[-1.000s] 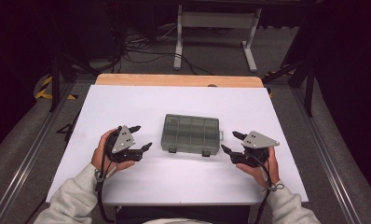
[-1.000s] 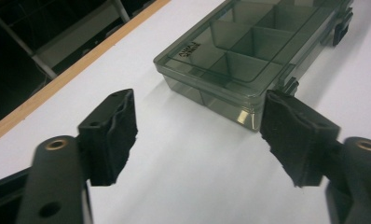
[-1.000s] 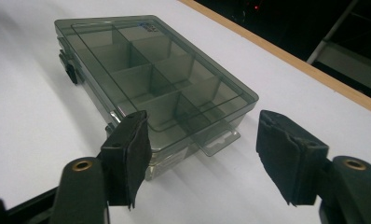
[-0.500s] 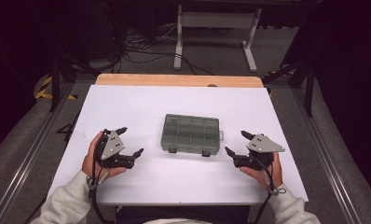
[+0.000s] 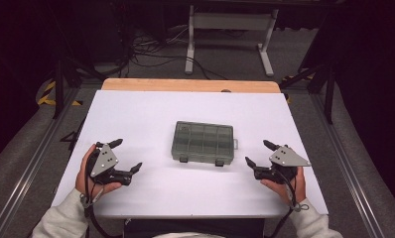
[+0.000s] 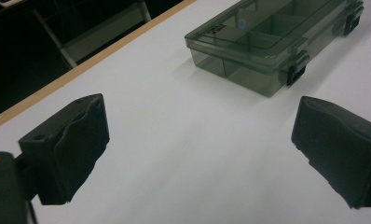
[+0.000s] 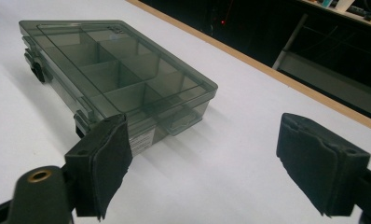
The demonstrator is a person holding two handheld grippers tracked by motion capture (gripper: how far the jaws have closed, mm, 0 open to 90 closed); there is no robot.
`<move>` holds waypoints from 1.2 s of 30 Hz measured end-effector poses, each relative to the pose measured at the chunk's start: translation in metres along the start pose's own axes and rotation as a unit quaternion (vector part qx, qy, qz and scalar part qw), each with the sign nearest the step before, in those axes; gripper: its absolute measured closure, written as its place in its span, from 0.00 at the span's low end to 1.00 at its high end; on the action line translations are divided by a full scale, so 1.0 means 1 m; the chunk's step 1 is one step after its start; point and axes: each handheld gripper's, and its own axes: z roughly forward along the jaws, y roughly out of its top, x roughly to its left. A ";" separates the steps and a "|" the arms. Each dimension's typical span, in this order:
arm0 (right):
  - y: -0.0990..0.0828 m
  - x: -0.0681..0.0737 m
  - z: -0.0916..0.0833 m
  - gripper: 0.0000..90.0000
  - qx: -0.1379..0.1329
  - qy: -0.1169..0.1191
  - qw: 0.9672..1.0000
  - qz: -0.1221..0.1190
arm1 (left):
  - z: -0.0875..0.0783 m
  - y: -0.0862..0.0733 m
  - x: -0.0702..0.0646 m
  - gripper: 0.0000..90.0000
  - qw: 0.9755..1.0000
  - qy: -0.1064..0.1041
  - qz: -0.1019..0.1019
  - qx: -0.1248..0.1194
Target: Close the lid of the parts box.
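The smoked-plastic compartment box (image 5: 203,143) lies flat and closed at the middle of the white table (image 5: 136,114), its two black latches (image 5: 219,162) on the side toward the person; neither gripper touches it. Compared with a second ago, the left gripper (image 5: 125,154) has drawn away from the box toward the table's left and near edge, so it now sits well apart from the box; the right gripper (image 5: 256,152) has hardly shifted and rests near the box's right end. Both sets of jaws have just been opening and now stand wide with nothing between them; in each gripper view only bare table shows between the black pads (image 6: 67,144). I read this as a pulling back, with the latches not yet undone.
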 end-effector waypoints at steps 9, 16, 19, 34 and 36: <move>-0.009 -0.003 -0.009 0.16 -0.003 -0.027 1.000 -0.002 | -0.016 -0.017 0.010 0.04 1.000 0.021 -0.008 0.003; -0.016 -0.004 -0.013 0.13 -0.003 -0.046 0.999 -0.007 | -0.022 -0.028 0.018 0.03 0.999 0.025 -0.024 0.004; -0.022 -0.006 -0.015 0.12 0.000 -0.055 0.998 -0.002 | -0.023 -0.034 0.019 0.03 0.999 0.029 -0.020 0.013; -0.037 -0.013 -0.026 0.10 -0.015 -0.069 0.997 0.010 | -0.044 -0.053 0.012 0.04 0.998 0.031 -0.054 -0.008; -0.037 -0.014 -0.026 0.10 -0.019 -0.071 0.997 0.011 | -0.046 -0.054 0.012 0.04 0.998 0.032 -0.056 -0.007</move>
